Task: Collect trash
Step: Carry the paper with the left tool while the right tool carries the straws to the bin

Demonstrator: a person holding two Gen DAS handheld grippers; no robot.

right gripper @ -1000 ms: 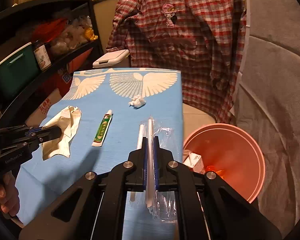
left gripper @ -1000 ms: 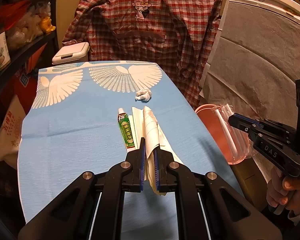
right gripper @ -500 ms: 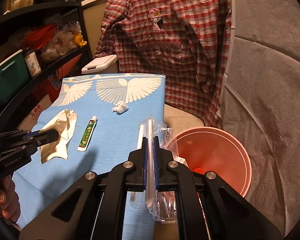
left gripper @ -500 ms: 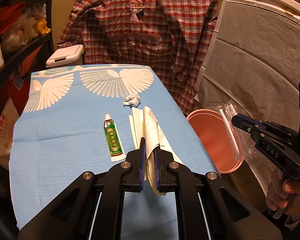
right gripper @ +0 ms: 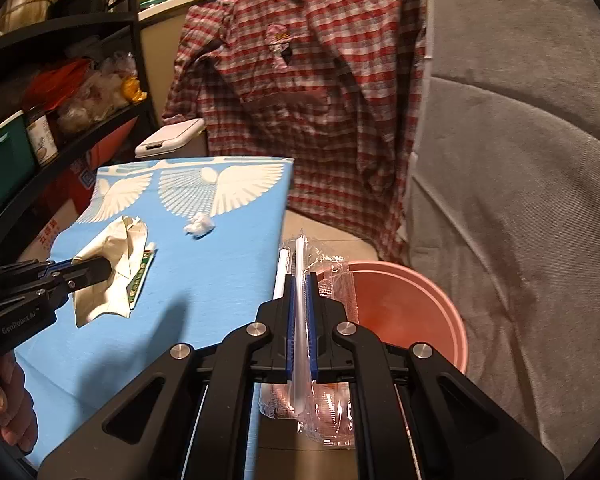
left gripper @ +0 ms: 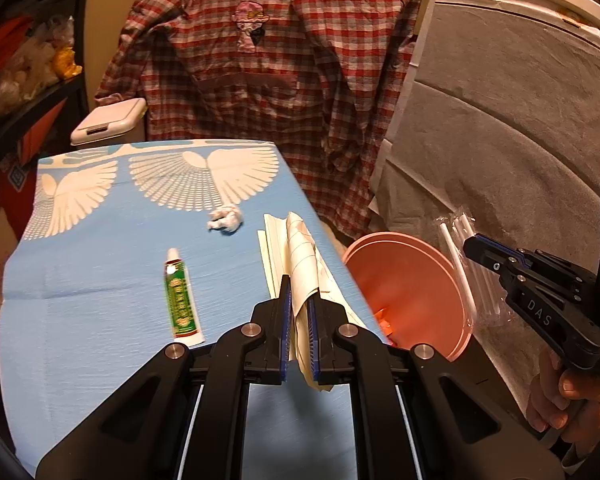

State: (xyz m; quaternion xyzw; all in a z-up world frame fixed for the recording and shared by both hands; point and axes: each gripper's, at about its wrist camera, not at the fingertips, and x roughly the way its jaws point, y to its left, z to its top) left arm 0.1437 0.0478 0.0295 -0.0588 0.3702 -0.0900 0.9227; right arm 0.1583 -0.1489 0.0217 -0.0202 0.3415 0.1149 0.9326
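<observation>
My left gripper [left gripper: 299, 302] is shut on a crumpled cream paper [left gripper: 300, 252] and holds it above the blue table's [left gripper: 80, 320] right edge; it also shows in the right wrist view [right gripper: 112, 276]. My right gripper [right gripper: 300, 280] is shut on a clear plastic bag of white straws [right gripper: 324, 408], held over the near rim of the pink trash bin [right gripper: 404, 304]. In the left wrist view the bag [left gripper: 460, 256] hangs beyond the bin [left gripper: 408, 280]. A green tube [left gripper: 179, 296] and a white tissue wad [left gripper: 226, 218] lie on the table.
A red plaid shirt [left gripper: 268, 80] hangs behind the table. A grey padded cover [right gripper: 520, 200] fills the right side. A white lidded box [left gripper: 108, 126] stands at the table's far left. Dark shelves [right gripper: 40, 100] with jars and bags stand on the left.
Both grippers have moved to the right with their loads. The straw bag now hangs over the bin's rim, and the paper has come to the table's right edge.
</observation>
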